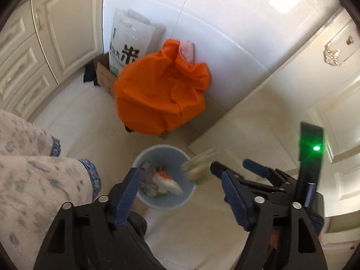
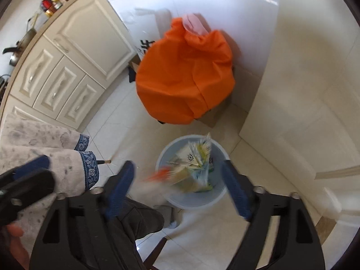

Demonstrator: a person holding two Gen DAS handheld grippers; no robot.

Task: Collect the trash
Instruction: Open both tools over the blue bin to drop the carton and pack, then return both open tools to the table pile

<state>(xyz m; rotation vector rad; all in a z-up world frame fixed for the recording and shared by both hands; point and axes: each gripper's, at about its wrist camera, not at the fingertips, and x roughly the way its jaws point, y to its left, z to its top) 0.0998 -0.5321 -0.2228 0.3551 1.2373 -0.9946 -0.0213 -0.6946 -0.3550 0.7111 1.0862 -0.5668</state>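
Note:
A pale blue trash bin (image 1: pixel 171 155) stands on the tiled floor, right below both grippers. It holds crumpled wrappers, among them an orange-and-white one (image 1: pixel 167 180). My left gripper (image 1: pixel 180 180) hangs open over the bin with nothing between its fingers. A blurred yellow-green wrapper (image 1: pixel 198 166) is loose in the air at the bin's right rim, just off the right gripper (image 1: pixel 236 167). In the right wrist view my right gripper (image 2: pixel 177 182) is open above the bin (image 2: pixel 202 199). A colourful wrapper (image 2: pixel 199 157) and a blurred orange-white one (image 2: pixel 157 176) lie loose between its fingers, untouched.
A stuffed orange bag (image 1: pixel 159 94) sits behind the bin, on a cardboard box (image 1: pixel 104 76) that also holds a white printed sack (image 1: pixel 128 42). Cream cabinets (image 2: pixel 67 67) run along the left, and a cream door (image 1: pixel 326 112) stands right. A person's patterned sleeves (image 2: pixel 67 171) and trouser leg (image 2: pixel 139 220) are close.

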